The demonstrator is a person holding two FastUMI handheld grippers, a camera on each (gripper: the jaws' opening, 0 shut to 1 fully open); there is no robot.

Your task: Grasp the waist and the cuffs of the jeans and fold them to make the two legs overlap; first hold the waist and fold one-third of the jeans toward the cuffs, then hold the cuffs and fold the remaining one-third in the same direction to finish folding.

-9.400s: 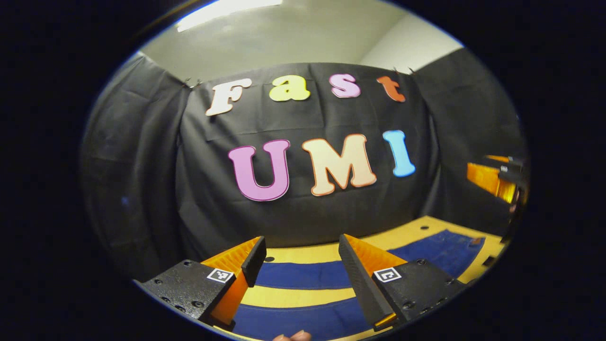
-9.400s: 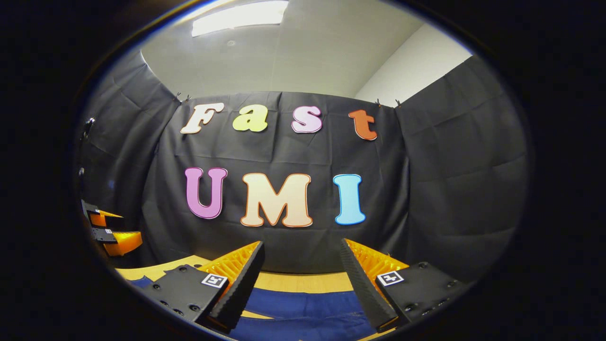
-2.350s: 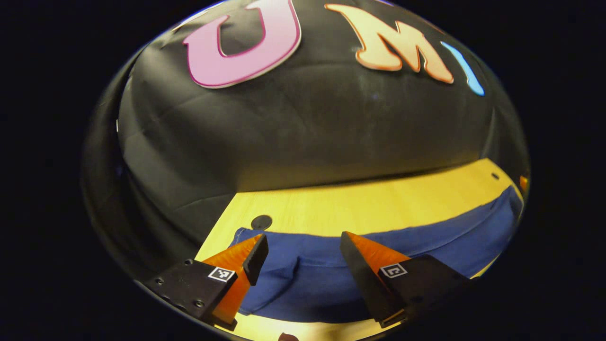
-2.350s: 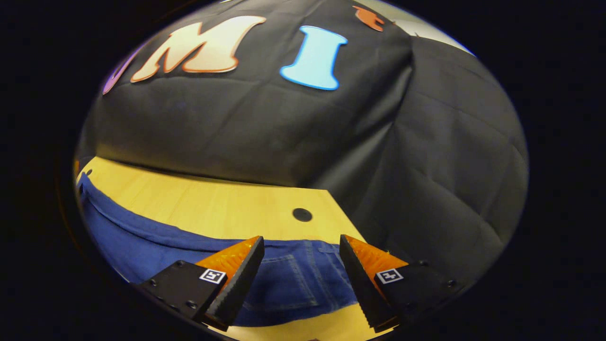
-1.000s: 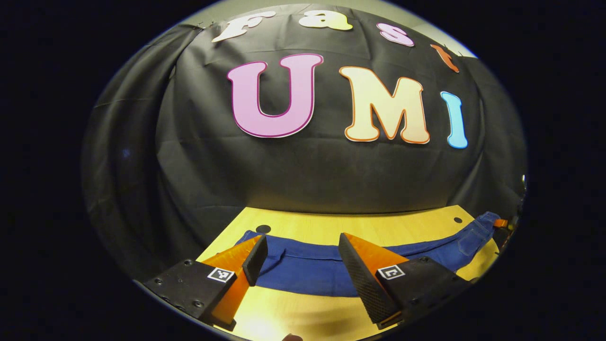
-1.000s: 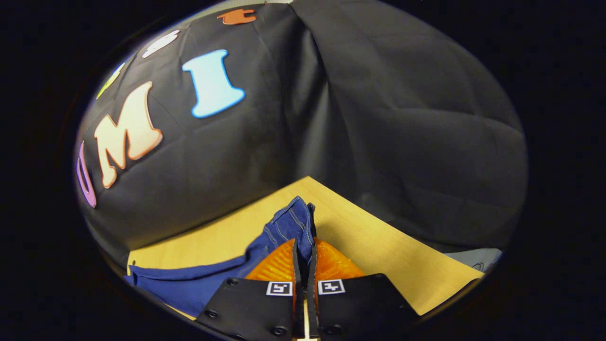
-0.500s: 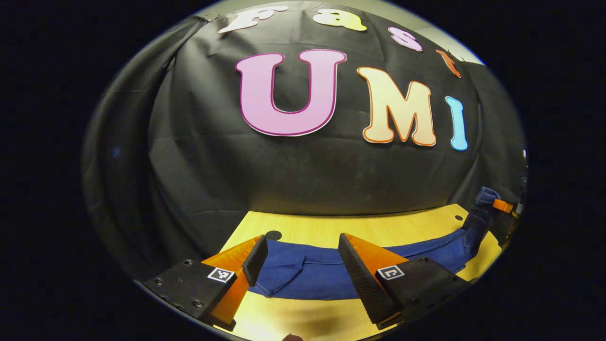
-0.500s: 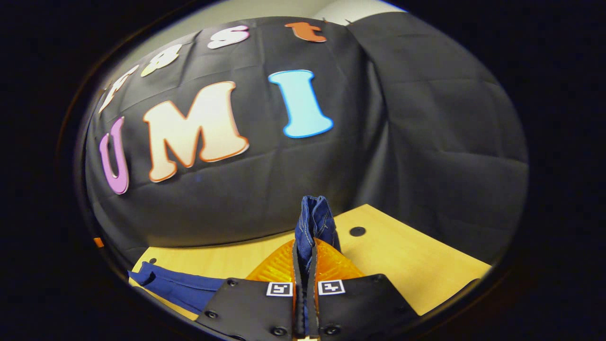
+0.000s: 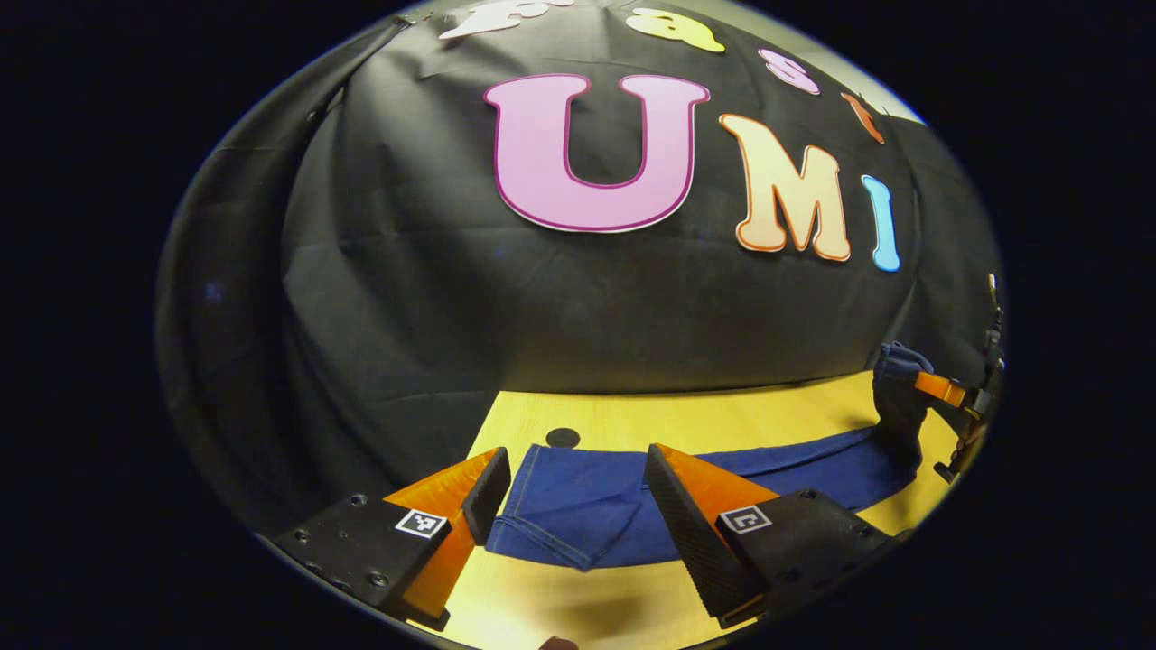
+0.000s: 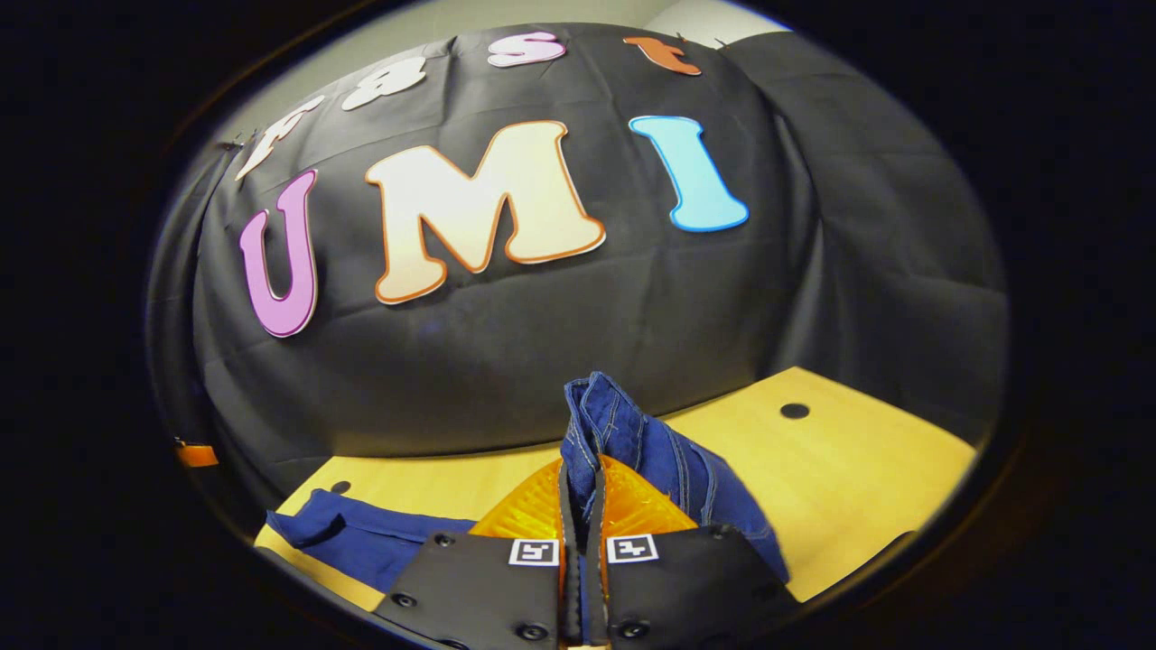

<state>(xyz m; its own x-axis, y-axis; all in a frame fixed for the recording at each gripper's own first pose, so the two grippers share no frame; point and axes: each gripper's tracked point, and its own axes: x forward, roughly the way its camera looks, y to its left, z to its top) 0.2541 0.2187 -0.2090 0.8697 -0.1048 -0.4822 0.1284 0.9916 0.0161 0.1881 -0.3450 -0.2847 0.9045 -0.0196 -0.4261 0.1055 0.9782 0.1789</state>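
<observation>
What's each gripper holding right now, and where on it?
Right gripper: shut on the blue denim jeans at the waist end. Left gripper: open, holding nothing.

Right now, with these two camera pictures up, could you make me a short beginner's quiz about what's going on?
1. True or false: the right gripper is shut on the jeans.
2. The left gripper is: A) shut on the cuffs, B) open, with the cuff end of the jeans lying between its fingers, C) resting on the wall cloth.
3. Fill in: the waist end pinched by the right gripper is lifted off the wooden ____.

Key: 1 true: denim sticks up from between its closed fingers. 2 B: its fingers stand wide apart. 3 table.
</observation>
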